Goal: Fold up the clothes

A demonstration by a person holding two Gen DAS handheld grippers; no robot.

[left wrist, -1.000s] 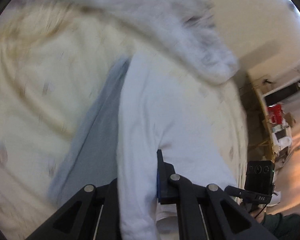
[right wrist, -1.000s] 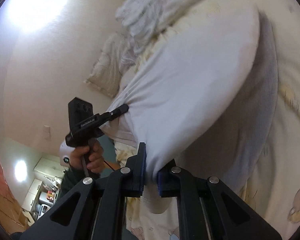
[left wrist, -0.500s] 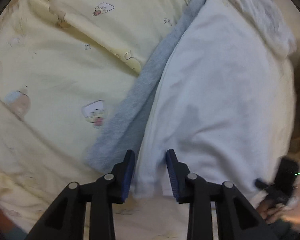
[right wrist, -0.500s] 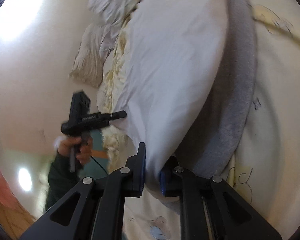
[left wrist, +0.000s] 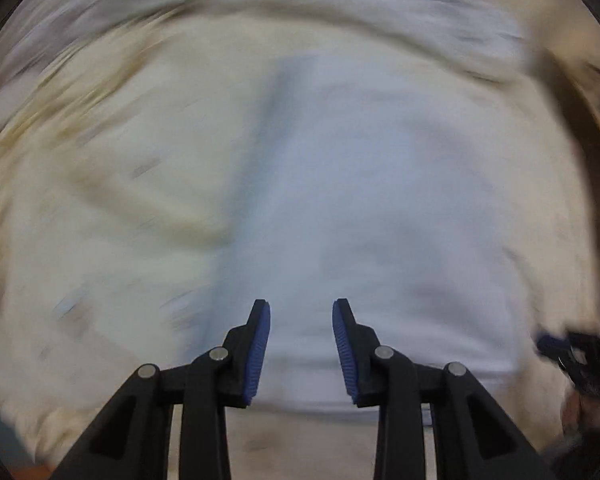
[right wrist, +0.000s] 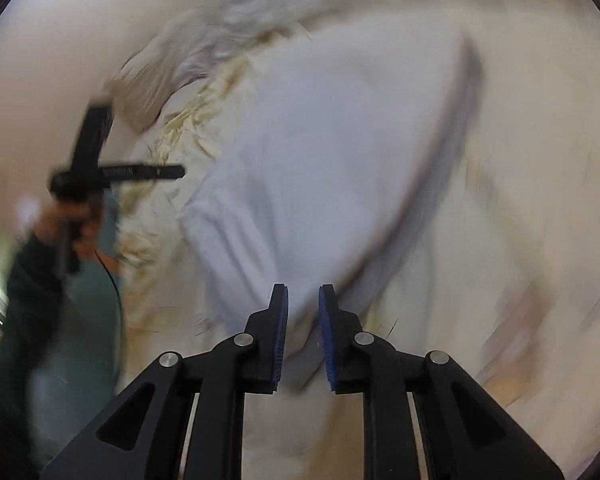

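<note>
White garment [left wrist: 372, 208], soft and creased, lies flat; left gripper [left wrist: 301, 344] and right gripper [right wrist: 303, 334] have just spread, releasing it.

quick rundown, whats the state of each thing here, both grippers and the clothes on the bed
left gripper: open, nothing between its pads
right gripper: open, jaws have just been opening, off the cloth
white garment: lying flat, folded over, released
grey garment: lying under the white one, only an edge shows
yellow bedsheet: spread, creased

Left gripper [left wrist: 301, 308] parted over white garment [left wrist: 372, 208].
</note>
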